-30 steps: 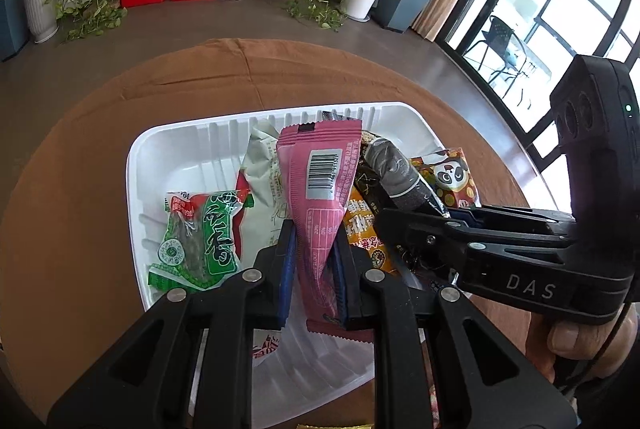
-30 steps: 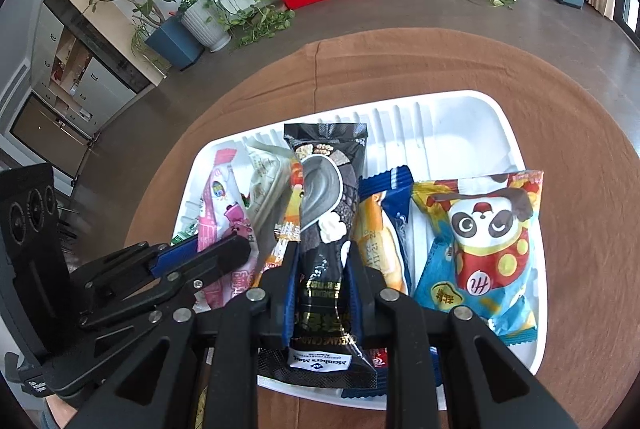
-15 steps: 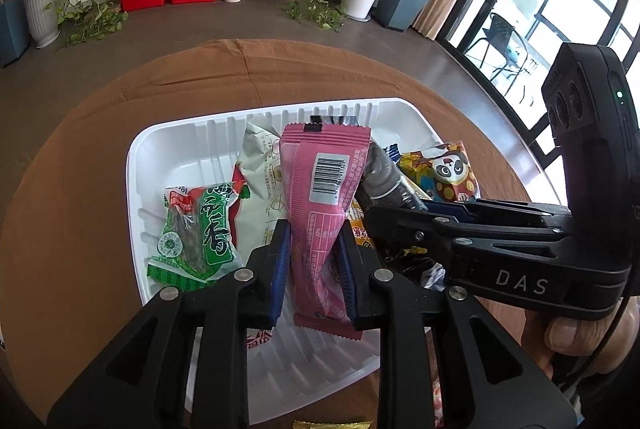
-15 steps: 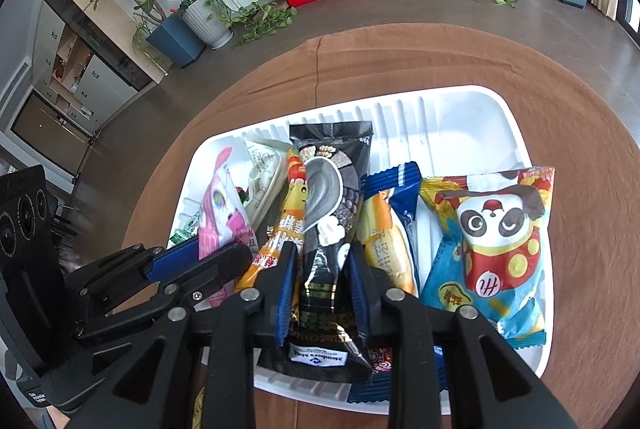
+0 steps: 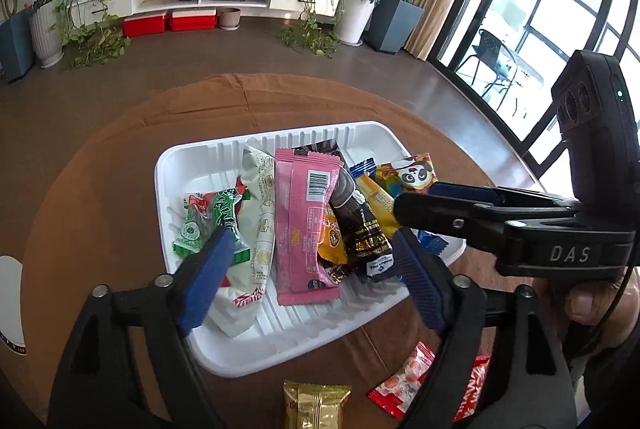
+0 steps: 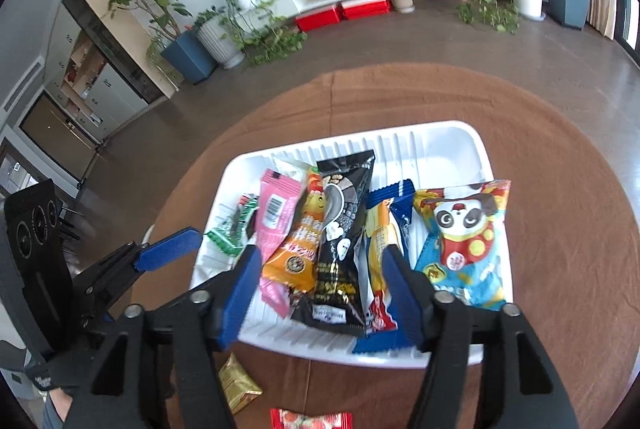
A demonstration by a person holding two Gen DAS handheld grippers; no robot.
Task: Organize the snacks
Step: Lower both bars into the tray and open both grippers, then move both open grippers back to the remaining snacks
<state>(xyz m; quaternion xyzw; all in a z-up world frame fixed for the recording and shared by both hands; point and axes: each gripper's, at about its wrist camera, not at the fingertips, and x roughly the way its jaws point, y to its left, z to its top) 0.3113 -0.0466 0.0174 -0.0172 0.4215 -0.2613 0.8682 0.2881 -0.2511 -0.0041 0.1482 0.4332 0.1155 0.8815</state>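
One round table [image 5: 100, 189] under a brown cloth carried one white tray [image 5: 168, 169] holding seven packets side by side, among them a green packet [image 5: 208, 217], a pink packet [image 5: 300, 225], a black packet [image 6: 344, 229] and a panda packet [image 6: 464, 237], while one gold packet [image 5: 314, 405] and red-and-white packets [image 5: 404, 381] lay loose on the cloth by the tray's near edge. A second earlier each pair of jaws had pinched a packet; now the left gripper [image 5: 308, 277] and right gripper [image 6: 320, 289] were opening, the pink and black packets lying released between their pads. The tray's far right corner stayed bare, and cloth ringed it on all sides.
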